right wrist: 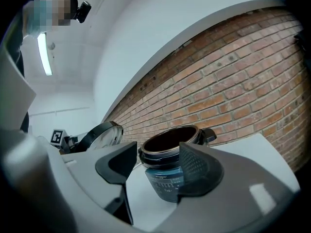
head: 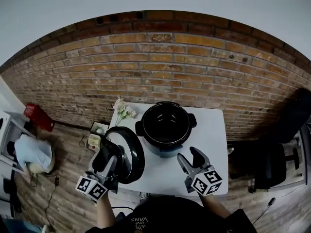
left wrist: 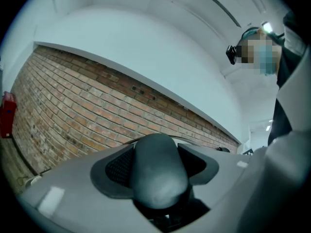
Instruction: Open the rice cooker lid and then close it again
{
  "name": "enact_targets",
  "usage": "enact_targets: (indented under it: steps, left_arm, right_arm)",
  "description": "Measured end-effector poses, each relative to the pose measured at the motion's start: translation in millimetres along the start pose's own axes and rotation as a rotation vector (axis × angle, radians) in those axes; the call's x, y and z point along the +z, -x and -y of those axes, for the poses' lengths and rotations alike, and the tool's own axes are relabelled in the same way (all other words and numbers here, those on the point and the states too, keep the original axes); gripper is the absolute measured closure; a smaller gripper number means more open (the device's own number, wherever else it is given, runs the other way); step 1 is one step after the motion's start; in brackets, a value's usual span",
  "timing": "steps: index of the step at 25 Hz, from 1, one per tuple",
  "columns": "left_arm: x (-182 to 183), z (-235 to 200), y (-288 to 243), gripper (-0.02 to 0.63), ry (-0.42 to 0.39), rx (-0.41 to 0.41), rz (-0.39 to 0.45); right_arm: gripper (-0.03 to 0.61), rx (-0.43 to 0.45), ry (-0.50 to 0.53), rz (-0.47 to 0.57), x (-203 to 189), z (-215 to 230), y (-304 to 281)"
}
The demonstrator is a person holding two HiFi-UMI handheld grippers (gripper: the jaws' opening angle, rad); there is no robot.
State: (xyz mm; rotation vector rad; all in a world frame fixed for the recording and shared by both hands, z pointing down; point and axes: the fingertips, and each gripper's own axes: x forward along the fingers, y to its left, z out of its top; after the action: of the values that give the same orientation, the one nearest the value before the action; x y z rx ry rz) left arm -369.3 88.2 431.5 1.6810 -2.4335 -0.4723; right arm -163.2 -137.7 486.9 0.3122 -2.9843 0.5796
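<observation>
The rice cooker's pot (head: 166, 127) stands uncovered on the white table (head: 214, 130), its dark inner bowl showing. Its black lid (head: 131, 154) is off the pot and to the left, tilted on edge near the table's left side. My left gripper (head: 108, 158) is shut on the lid's handle (left wrist: 160, 178), a rounded grey knob that fills the gap between the jaws in the left gripper view. My right gripper (head: 188, 155) stands open with nothing in it, just in front of the pot (right wrist: 167, 171). The lid (right wrist: 99, 135) shows at the left of the right gripper view.
A brick wall runs behind the table. White flowers (head: 124, 111) lie at the table's back left corner. On the floor to the left are a socket strip (head: 95, 136), a red box (head: 39, 116) and a pale bag (head: 33, 152). A black chair (head: 272, 164) stands at the right.
</observation>
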Motion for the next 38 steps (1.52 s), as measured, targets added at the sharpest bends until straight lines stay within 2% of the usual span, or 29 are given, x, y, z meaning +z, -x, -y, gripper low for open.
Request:
enact_targets:
  steps: [9, 18, 30, 38]
  left_arm:
    - [-10.4, 0.1, 26.9, 0.330, 0.020, 0.067, 0.016]
    - [5.5, -1.8, 12.6, 0.330, -0.019, 0.008, 0.026]
    - [29.0, 8.8, -61.9, 0.330, -0.114, -0.201, -0.040]
    - [24.1, 44.4, -138.0, 0.330, -0.236, -0.436, -0.164]
  right_arm:
    - [0.315, 0.052, 0.009, -0.021, -1.9, -4.8, -6.8]
    - [0.316, 0.010, -0.002, 0.009, -1.4, -2.6, -1.6]
    - [0.316, -0.137, -0.027, 0.077, 7.4, 7.3, 18.1]
    - [0.316, -0.268, -0.059, 0.125, 3.0, 16.4, 45.0]
